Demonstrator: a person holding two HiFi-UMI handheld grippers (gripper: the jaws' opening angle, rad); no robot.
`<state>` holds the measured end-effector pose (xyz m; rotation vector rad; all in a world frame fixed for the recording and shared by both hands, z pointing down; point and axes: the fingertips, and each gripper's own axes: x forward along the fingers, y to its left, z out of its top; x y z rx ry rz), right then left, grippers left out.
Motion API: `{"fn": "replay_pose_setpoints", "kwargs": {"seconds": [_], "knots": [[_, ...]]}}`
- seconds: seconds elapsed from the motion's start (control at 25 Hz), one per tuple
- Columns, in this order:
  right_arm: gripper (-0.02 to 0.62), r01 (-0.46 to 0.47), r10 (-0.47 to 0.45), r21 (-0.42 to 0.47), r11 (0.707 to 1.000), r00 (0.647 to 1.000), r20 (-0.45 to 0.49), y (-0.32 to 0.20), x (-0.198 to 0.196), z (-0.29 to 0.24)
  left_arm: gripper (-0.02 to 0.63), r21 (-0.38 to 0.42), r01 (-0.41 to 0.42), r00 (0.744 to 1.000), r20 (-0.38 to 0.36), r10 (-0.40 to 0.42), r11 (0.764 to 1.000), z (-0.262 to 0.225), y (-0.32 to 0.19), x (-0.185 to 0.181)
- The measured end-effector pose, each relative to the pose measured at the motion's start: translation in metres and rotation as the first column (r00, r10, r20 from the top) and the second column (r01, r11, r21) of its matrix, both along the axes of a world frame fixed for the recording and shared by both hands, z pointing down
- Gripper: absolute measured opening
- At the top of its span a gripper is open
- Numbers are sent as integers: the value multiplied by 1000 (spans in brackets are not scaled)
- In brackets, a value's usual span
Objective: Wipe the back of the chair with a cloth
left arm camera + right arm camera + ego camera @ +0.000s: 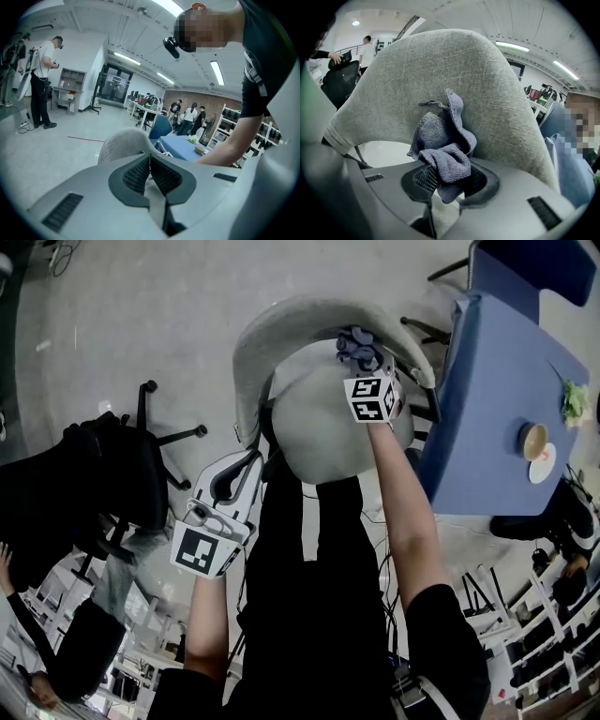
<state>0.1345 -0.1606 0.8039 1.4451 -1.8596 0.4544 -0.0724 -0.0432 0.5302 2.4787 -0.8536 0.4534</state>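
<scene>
The chair's grey fabric back (281,329) (454,89) curves over its pale seat (328,427). My right gripper (361,357) (445,180) is shut on a crumpled blue-grey cloth (443,143) (359,348), and the cloth presses against the inner face of the chair back near its top right. My left gripper (230,486) (150,173) hangs low beside the seat's left front with its jaws shut and nothing between them. In the left gripper view the chair back (124,143) shows just beyond the jaws.
A blue table (497,399) with a bowl (534,439) and a small plant (574,401) stands right of the chair. A black office chair (112,474) stands at the left. Other people stand in the room.
</scene>
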Motion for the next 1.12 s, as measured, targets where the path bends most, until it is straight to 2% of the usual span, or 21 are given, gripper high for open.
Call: {"fn": "replay_pose_setpoints", "kwargs": {"seconds": [0.28, 0.48, 0.6, 1.12], "knots": [[121, -132, 132, 0, 991, 990, 39, 10, 27, 0, 26, 0, -36, 999, 15, 36, 999, 1, 4, 5], [121, -194, 194, -5, 981, 980, 55, 17, 42, -3, 26, 14, -12, 1000, -24, 12, 1000, -6, -2, 11], [121, -238, 237, -3, 971, 969, 63, 23, 51, -5, 26, 12, -53, 999, 3, 53, 998, -3, 4, 11], [121, -317, 317, -17, 948, 948, 20, 55, 80, -10, 26, 13, -65, 998, -15, 65, 998, -8, 10, 3]]}}
